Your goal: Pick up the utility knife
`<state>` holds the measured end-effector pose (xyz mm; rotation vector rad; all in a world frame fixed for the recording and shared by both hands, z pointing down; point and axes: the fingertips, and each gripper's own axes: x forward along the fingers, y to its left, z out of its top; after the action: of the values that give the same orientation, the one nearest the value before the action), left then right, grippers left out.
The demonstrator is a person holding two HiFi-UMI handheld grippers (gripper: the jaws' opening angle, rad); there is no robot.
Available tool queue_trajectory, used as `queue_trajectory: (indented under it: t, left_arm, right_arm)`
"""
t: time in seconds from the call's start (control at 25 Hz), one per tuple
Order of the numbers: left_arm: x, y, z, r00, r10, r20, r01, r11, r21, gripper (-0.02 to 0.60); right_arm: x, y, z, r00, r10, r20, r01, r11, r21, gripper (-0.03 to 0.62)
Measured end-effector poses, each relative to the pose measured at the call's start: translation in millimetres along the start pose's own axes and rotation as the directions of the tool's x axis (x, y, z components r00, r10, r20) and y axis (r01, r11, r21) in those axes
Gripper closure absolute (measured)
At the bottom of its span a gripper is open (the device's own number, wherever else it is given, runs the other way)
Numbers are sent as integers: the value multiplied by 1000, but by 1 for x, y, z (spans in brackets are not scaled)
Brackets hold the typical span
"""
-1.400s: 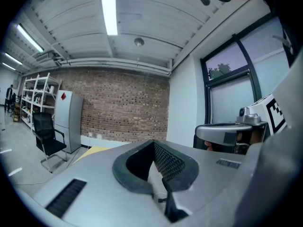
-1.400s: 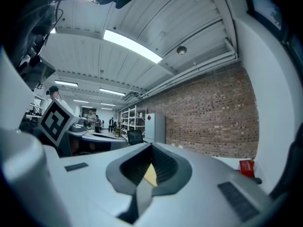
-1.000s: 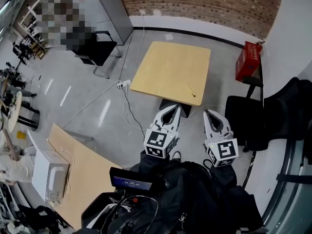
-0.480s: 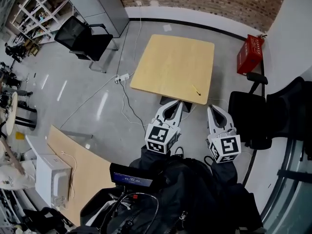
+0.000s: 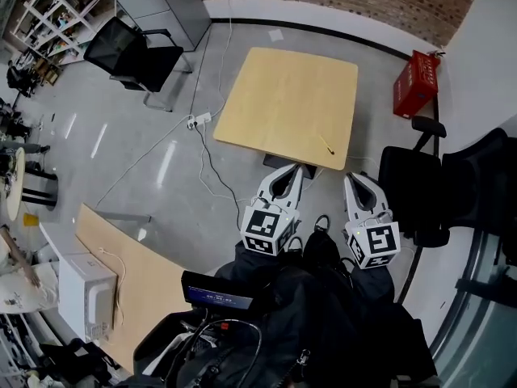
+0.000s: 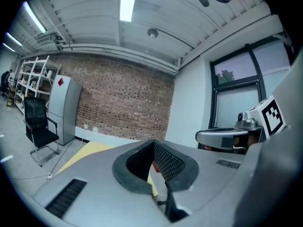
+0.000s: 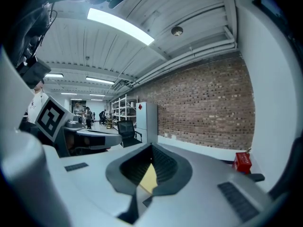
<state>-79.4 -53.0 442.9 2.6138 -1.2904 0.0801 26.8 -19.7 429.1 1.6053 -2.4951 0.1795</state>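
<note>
Standing off: by my judgement the pickup is only being approached, and nothing is being touched.
office chair (image 5: 129,51): is sitting far off to the left on the grey floor, well out of the way.
tabletop (image 5: 283,95): is showing as a square of pale wood, carrying a single small item.
left claw (image 5: 292,174): is hovering over the floor just short of the tabletop's near edge. Its jaws are pressed together on nothing, and its own view is showing the meshed pads meeting, with a strip of yellow board beyond.
utility knife (image 5: 325,145): is lying flat as a thin yellow sliver by the near right corner of the tabletop, set at a slant. It is apart from both claws and nearer the right one. It is too small to tell whether the blade is out.
right claw (image 5: 354,181): is likewise clenched and empty, hanging just short of that same corner.
red box (image 5: 414,83): is standing on the floor past the tabletop's right edge and playing no part.
doing it well: the right claw is looking better placed. It should be opening before it descends and turning so the jaws straddle the handle's narrow width at mid-length. The pads should be riding low against the wood, since so flat a thing is offering little to bite, then closing firmly and lifting straight up.
</note>
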Motion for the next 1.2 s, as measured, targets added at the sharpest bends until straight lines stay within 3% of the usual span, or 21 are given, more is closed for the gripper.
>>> queue_trajectory:
  t: [0.32,0.76,1.2]
  left_arm:
    - [28,25,8,998,60,-7,-60,998,8,581]
    - [108,15,30,998,67,-13,-66,996,67,581]
    - [163,7,3,989,69,-128,-60,996,68,581]
  right_arm:
    - [39,-11,8,997,79,12,-79,997,-12,591]
    - [67,-92,15,997,69,36,-70,997,36,591]
    - [90,-134,-12,994,105,-11,-103,989,109,591]
